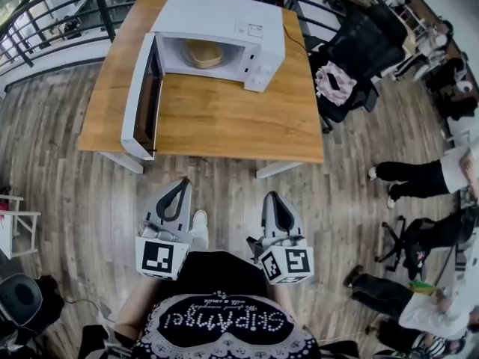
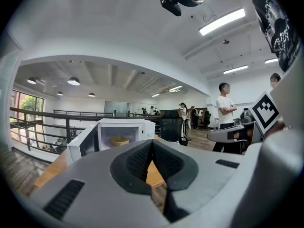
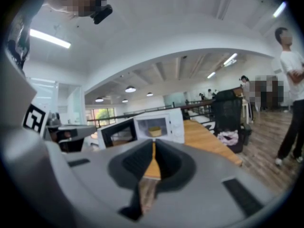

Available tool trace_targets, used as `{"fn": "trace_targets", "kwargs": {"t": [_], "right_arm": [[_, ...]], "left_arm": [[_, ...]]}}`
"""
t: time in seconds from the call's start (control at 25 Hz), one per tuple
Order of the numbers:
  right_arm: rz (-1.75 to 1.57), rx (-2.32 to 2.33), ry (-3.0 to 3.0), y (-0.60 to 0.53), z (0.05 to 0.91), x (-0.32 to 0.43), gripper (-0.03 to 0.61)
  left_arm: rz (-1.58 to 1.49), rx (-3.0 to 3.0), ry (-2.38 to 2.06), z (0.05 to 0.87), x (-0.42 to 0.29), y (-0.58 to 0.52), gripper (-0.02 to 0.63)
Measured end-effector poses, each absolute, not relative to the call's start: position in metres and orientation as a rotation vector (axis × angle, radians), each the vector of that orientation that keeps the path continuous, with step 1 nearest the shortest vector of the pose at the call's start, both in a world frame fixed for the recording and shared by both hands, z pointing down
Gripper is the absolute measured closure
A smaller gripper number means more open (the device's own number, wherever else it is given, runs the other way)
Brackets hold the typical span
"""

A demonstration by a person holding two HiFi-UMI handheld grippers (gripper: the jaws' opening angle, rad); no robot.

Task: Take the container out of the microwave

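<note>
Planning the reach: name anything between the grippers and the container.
Nothing visible: the door is swung open, the container sits in the microwave, and only table lies between it and the left gripper and right gripper.

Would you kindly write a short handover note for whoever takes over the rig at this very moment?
Left gripper: jaws shut, nothing in them, held over the floor short of the wooden table.
Right gripper: jaws shut, nothing in them, level with the left one.
White microwave: stands on the table, its door swung wide open.
Tan round container: sits inside the microwave.
Done: the door is open.
Left: step up to the table, open the jaws, grip the container and bring it out.
</note>
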State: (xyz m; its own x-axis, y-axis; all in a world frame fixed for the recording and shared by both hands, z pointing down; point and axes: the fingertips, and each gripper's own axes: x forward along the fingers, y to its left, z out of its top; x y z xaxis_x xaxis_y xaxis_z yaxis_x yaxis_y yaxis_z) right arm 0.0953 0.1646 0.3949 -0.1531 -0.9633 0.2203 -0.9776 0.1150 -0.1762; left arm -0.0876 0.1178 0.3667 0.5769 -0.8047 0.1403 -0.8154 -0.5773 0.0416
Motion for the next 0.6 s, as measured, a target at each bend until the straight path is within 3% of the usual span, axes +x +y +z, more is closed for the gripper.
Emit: {"fn": "trace_targets", "kwargs": {"t": [0.6], "right_arm": [[0.443,2.038,-2.248,0.115,0.401,0.086,0.540]], "left_arm": [[0.167,2.700,-1.333,0.376,-0.095,0.060,0.586]]}}
